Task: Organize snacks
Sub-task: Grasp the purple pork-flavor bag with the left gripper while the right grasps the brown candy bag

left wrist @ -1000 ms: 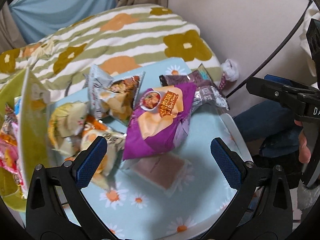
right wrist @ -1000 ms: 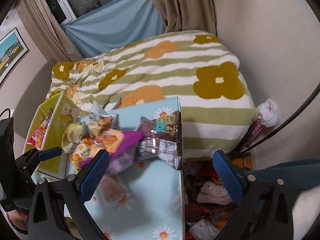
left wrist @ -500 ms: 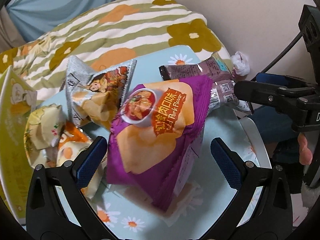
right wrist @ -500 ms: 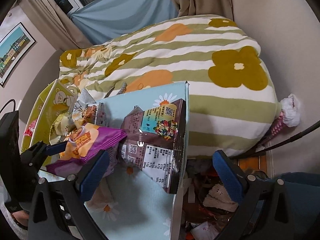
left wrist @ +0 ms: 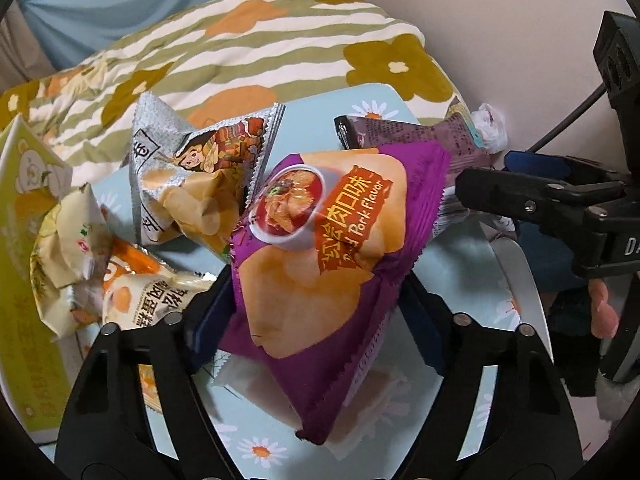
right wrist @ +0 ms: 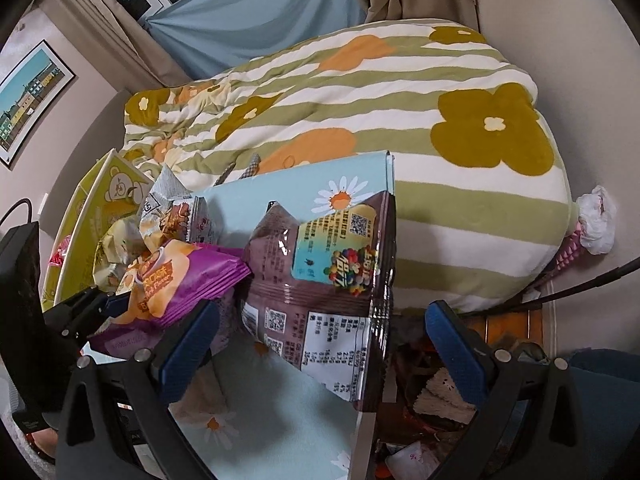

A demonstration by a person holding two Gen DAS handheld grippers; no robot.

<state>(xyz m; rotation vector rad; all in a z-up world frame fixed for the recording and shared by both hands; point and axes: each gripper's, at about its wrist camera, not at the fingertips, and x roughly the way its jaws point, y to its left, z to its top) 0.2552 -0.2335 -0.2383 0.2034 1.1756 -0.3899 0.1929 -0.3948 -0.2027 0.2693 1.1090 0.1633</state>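
While the left gripper [left wrist: 316, 320] closes around the purple "Pork Flavor" bag [left wrist: 324, 256], the right gripper [right wrist: 320, 340] gapes.

L gripper [left wrist: 316, 320] closing on purple bag [left wrist: 320, 264] (lowered).

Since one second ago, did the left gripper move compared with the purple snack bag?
Yes. The left gripper came down onto the purple snack bag, which lies on the daisy tablecloth; its jaws are closing, with the bag between them.

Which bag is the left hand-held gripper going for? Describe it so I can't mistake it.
On the daisy-print table by the striped bed, find the snack pile. The purple bag lies between the closing jaws of the left hand-held gripper. Unlike the silver and brown packs, it reads "Pork Flavor".
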